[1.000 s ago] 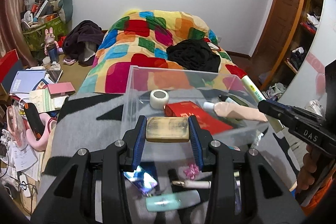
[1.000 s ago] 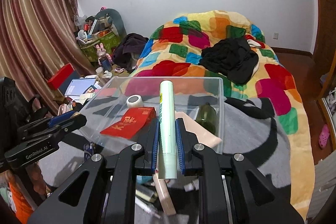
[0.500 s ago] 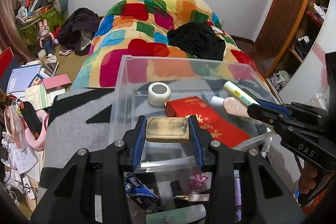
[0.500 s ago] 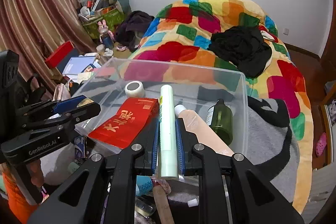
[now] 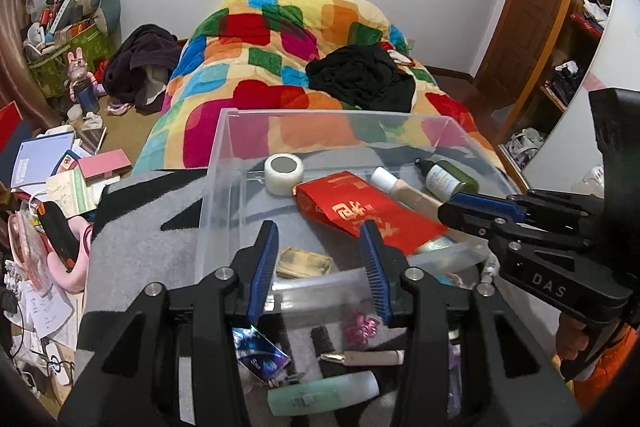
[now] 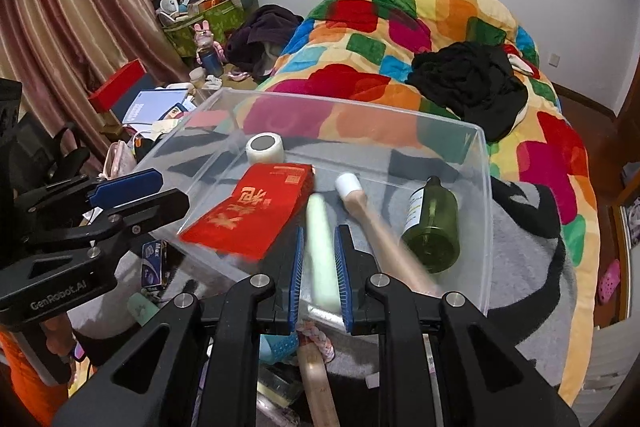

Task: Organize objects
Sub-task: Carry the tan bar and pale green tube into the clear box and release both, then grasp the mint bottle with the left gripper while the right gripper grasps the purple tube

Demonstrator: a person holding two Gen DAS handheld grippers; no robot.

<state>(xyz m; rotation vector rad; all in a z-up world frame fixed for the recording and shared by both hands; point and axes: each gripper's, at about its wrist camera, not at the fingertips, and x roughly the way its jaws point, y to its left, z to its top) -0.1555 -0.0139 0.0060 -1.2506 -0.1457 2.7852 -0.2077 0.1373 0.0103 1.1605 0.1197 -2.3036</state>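
A clear plastic bin (image 5: pixel 224 155) (image 6: pixel 482 195) sits on the grey blanket on the bed. In it lie a tape roll (image 5: pixel 283 173), a red packet (image 5: pixel 360 213) (image 6: pixel 256 213), a beige tube (image 6: pixel 376 223) and a green bottle (image 6: pixel 432 227). My left gripper (image 5: pixel 319 265) is open over the bin's near wall; a tan block (image 5: pixel 305 262) lies on the bin floor below it. My right gripper (image 6: pixel 319 267) has its jaws slightly apart around a pale green tube (image 6: pixel 320 251), blurred, lying in the bin.
Loose items lie on the blanket in front of the bin: a mint tube (image 5: pixel 324 393), a blue packet (image 5: pixel 260 353), a pink clip (image 5: pixel 362 325), a wooden handle (image 6: pixel 318 379). Books and clutter (image 5: pixel 60 179) cover the floor at left. A wardrobe (image 5: pixel 560 27) stands at right.
My left gripper opened and the tan block dropped into the bin. My right gripper moved down over the bin and loosened on the pale green tube, which now lies in the bin.
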